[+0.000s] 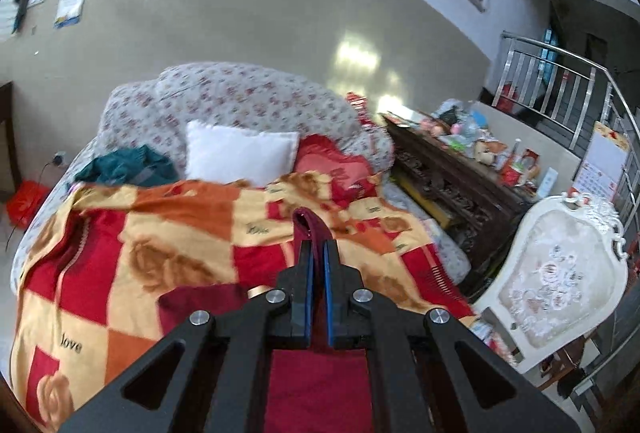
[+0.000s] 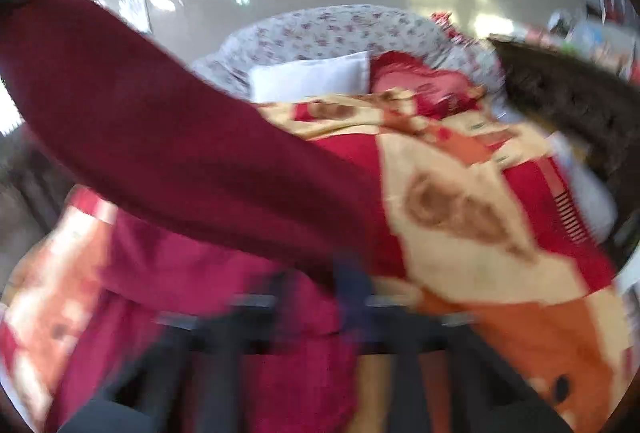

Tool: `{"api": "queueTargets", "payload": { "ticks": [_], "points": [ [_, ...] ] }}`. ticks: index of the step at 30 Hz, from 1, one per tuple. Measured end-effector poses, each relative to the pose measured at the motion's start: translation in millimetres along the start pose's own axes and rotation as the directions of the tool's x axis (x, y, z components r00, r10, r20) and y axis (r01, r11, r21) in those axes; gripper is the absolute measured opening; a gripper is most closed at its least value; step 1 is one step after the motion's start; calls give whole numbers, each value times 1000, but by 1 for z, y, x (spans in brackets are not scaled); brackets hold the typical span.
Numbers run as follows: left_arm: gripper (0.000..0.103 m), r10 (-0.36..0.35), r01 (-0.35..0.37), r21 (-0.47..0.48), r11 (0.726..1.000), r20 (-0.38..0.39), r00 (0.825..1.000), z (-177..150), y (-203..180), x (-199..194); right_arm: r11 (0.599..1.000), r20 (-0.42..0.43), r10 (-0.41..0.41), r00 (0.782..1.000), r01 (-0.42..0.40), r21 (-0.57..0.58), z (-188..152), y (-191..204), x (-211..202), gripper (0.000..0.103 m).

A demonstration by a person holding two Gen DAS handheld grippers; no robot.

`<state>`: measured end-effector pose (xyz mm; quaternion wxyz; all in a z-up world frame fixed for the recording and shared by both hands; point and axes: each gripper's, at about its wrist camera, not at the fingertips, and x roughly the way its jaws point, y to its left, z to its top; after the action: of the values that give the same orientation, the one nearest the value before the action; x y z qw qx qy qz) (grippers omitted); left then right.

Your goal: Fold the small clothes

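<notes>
A dark maroon garment (image 1: 307, 222) is pinched between the blue pads of my left gripper (image 1: 318, 243), which is shut on it; a fold pokes out past the fingertips and the rest hangs below the jaws. In the right wrist view the same maroon garment (image 2: 160, 121) stretches as a wide band from the upper left down into my right gripper (image 2: 352, 273). That gripper is badly blurred, and its jaws look closed on the cloth's lower end. Both grippers hang above a red, orange and cream checked blanket (image 1: 180, 225) spread over the bed.
A white pillow (image 1: 240, 153), a red heart cushion (image 1: 336, 165) and a teal garment (image 1: 128, 167) lie by the floral headboard (image 1: 240, 97). To the right of the bed are a cluttered dark carved cabinet (image 1: 452, 185), a white ornate chair (image 1: 552, 273) and a metal stair railing (image 1: 560, 93).
</notes>
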<state>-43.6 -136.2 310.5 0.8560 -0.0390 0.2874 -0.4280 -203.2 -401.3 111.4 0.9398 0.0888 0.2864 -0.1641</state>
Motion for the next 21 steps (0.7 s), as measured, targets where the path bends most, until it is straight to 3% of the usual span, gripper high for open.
{"api": "queueTargets", "payload": {
  "ticks": [3,6,10,14,17,21],
  "points": [
    [4,44,-48,-72,996,-49,998,-28,45,14,997,-28,78,997,-77,19,-6,-7,-3,9],
    [4,80,-99,-145,984,-129,988,-60,89,38,996,-69,89,994,-89,0,-15,-4,2,9],
    [4,203,-237,-148,960,-213,956,-114,132,81,996,-102,65,993,-70,-47,-23,8,14,9],
    [4,149,-213,-221,952,-275,950,-151,156,117,996,-107,-54,993,45,-81,-24,13,17,9],
    [5,120,-185,-212,960,-286,951,-167,150,134,990,-109,-120,987,111,-88,-27,3,13,9],
    [5,146,-194,-153,969,-280,949,-180,141,150,995,-180,-99,979,94,-34,-40,-18,24,10]
  ]
}}
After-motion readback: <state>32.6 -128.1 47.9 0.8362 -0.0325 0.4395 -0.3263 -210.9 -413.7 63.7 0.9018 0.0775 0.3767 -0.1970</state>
